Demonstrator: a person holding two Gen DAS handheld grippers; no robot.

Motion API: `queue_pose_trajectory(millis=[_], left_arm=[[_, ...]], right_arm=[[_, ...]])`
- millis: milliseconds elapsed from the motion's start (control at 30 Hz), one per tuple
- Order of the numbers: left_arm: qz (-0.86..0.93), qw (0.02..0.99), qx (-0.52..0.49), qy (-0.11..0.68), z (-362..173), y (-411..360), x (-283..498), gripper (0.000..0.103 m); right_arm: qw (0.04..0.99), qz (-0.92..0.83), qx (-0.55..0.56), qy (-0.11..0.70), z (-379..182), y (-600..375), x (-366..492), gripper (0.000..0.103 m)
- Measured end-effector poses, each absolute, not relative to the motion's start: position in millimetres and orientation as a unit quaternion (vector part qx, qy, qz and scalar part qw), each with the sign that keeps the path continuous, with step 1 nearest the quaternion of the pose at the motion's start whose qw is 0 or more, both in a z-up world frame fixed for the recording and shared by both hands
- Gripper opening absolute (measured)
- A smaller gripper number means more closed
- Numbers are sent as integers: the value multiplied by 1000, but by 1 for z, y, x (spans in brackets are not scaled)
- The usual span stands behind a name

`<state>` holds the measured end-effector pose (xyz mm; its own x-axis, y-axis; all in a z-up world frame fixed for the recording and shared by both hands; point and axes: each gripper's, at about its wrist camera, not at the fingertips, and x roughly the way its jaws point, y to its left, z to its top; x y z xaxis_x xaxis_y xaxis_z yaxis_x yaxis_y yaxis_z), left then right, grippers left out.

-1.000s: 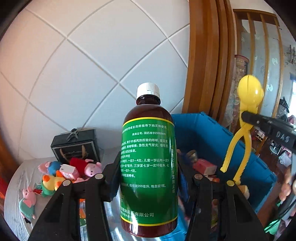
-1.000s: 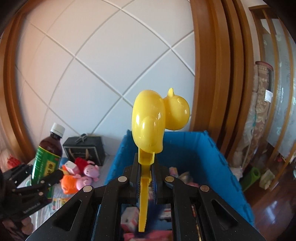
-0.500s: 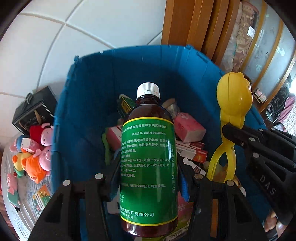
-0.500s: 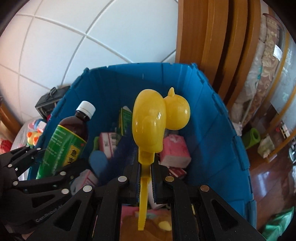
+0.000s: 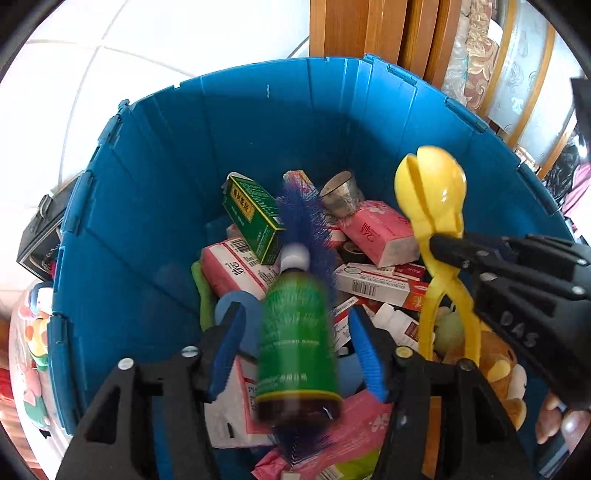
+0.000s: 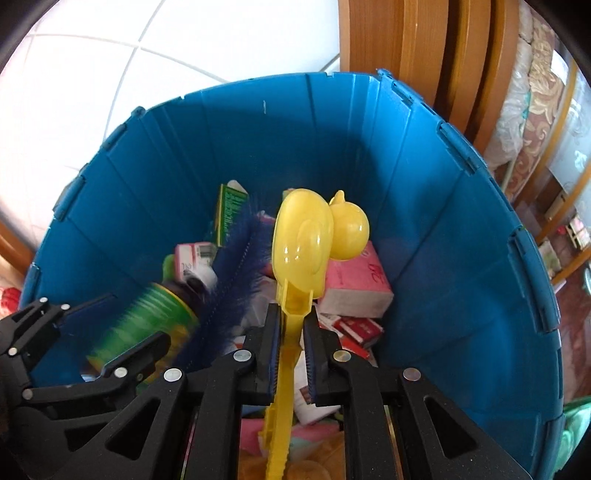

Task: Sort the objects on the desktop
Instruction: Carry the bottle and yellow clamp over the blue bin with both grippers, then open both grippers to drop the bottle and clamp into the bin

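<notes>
A brown bottle with a green label and white cap is motion-blurred between the blue pads of my left gripper. The jaws are opening, with a gap on each side of the bottle, over the blue bin. In the right wrist view the bottle tilts between the left gripper's fingers. My right gripper is shut on the handle of yellow duck-shaped tongs, held upright over the bin. The left wrist view shows the tongs and right gripper at the right.
The bin holds a green box, a pink tissue pack, a blue bristle brush and several small cartons. Plush toys and a black box lie left of the bin. A wooden frame stands behind.
Both grippers have sunk toward the bin and tipped downward. The left jaws have spread and the bottle has slipped lower between them, now blurred. The right keeps its hold on the tongs.
</notes>
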<state>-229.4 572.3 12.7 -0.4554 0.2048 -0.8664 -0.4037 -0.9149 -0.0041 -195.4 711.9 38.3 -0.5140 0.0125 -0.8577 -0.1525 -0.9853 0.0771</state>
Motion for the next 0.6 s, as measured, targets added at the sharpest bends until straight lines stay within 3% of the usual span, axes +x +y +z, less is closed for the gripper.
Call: queue_pose_trajectory(millis=[167, 233, 267, 300, 367, 467, 600], left_arm=[[848, 172, -491, 101, 9, 570, -236, 61], [847, 169, -494, 103, 8, 570, -236, 61], [847, 168, -493, 103, 9, 570, -236, 60], [848, 166, -493, 104, 9, 569, -237, 61], [849, 162, -492, 102, 9, 568, -239, 61], [850, 161, -492, 98, 9, 565, -239, 61], [861, 153, -477, 91, 19, 560, -233, 61]], right_arm=[[56, 861, -502, 60, 33, 710, -197, 14], [65, 859, -505, 56, 33, 710, -197, 31], [67, 857, -507, 56, 33, 710, -197, 56], [72, 857, -508, 52, 32, 710, -197, 71], [91, 857, -507, 39, 32, 710, -196, 80], [90, 858, -503, 44, 36, 713, -189, 82], [96, 864, -493, 28, 47, 710, -177, 95]])
